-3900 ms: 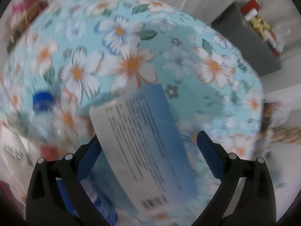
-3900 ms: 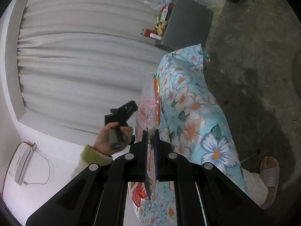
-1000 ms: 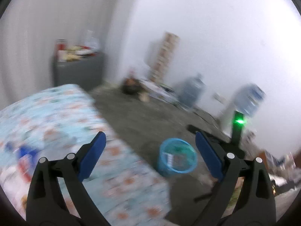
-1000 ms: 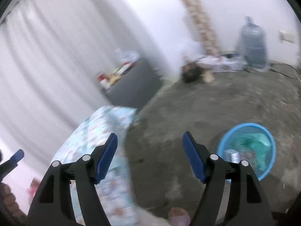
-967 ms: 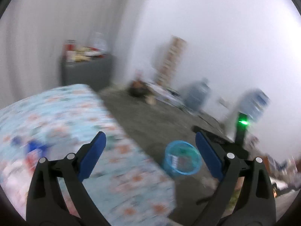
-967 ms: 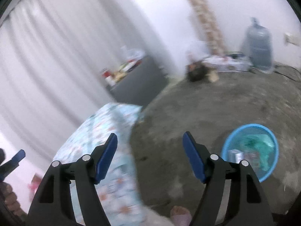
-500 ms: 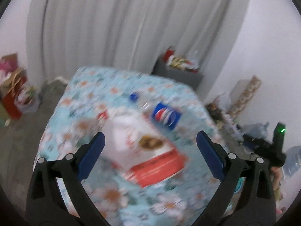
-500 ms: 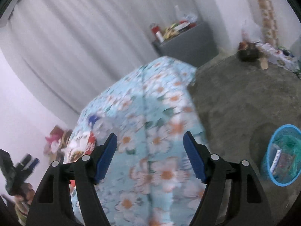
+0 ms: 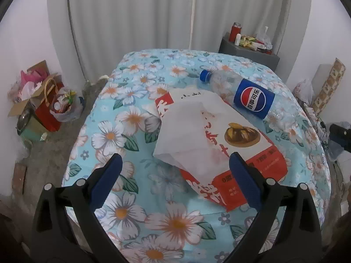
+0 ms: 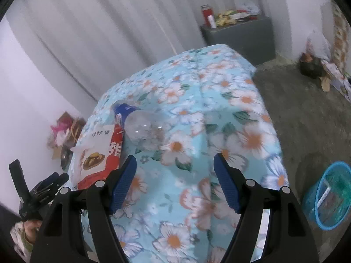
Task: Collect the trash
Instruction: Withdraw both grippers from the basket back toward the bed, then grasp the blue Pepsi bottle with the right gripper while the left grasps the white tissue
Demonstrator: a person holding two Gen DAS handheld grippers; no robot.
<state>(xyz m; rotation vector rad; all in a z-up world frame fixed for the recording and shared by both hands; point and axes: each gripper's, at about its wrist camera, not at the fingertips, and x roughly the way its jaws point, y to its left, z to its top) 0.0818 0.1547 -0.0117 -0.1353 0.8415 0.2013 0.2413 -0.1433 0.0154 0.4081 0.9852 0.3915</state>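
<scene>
A red and white food packet lies on the flowered tablecloth, with an empty Pepsi bottle lying on its side just behind it. My left gripper is open and empty, just short of the packet's near edge. My right gripper is open and empty above the cloth, to the right of the bottle and the packet. A blue trash basket with trash in it stands on the floor at the right.
A grey cabinet with bottles and wrappers stands by the curtain. Bags and boxes sit on the floor at the left. More clutter lies along the right wall. The left gripper shows at the right wrist view's left edge.
Both grippers have swung from the floor and basket back to the table. The left was shut on a blue and white package 3.9 s ago and is now open and empty.
</scene>
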